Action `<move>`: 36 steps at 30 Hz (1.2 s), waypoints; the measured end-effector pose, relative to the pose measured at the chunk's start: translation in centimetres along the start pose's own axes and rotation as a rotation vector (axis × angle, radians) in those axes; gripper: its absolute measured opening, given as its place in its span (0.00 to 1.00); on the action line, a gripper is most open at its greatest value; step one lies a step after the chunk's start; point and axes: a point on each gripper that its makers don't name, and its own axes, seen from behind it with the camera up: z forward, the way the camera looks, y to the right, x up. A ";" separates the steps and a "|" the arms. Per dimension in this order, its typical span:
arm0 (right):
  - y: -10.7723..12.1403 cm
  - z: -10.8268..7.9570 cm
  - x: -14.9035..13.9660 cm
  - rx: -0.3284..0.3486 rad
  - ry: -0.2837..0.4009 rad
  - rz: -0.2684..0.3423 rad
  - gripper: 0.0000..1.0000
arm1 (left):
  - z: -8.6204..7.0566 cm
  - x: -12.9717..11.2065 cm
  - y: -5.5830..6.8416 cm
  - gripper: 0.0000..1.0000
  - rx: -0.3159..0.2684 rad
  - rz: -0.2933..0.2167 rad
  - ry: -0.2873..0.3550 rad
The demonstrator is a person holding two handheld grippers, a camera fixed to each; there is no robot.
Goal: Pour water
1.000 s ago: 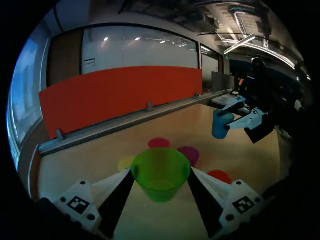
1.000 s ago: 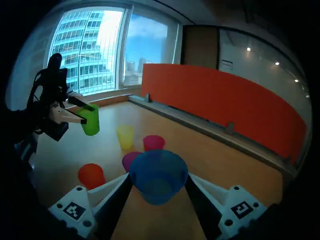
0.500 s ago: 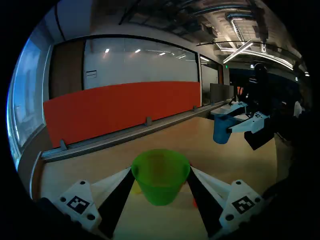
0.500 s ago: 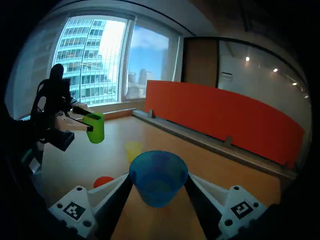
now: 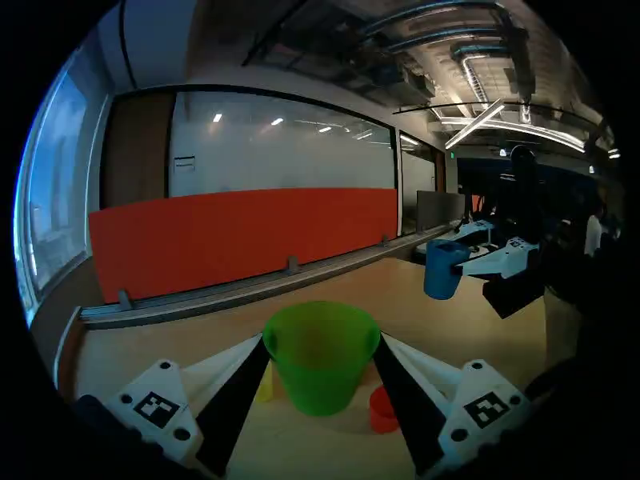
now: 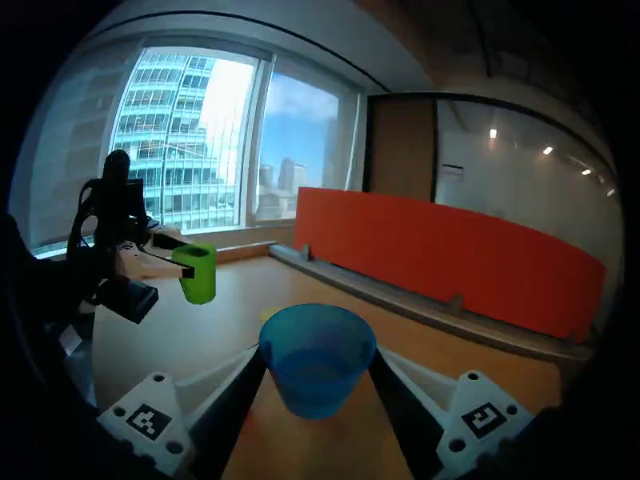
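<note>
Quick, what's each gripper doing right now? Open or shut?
Left gripper: shut on the green cup, which is upright.
Right gripper: shut on the blue cup, which is upright.

Four cups: green (image 5: 320,360), blue (image 5: 439,269), yellow (image 5: 265,386), red (image 5: 382,410). Two claws: left (image 5: 320,340), right (image 6: 318,352).

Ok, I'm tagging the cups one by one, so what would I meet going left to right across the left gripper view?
yellow cup → green cup → red cup → blue cup
</note>
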 end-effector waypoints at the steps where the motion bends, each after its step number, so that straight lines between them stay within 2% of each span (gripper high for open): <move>1: -0.1 0.0 0.2 0.001 0.006 0.001 0.90 | 0.0 0.1 0.1 0.88 -0.001 -0.002 0.004; 13: -0.7 -0.2 2.1 0.005 0.082 0.011 0.90 | -0.2 0.9 1.0 0.88 -0.015 -0.021 0.051; 26: -1.0 0.0 2.6 0.016 0.108 0.009 0.90 | 0.0 1.0 1.0 0.88 -0.016 -0.019 0.059; 36: -1.2 0.2 3.0 0.023 0.125 0.006 0.91 | 0.0 0.9 1.6 0.88 -0.026 -0.012 0.060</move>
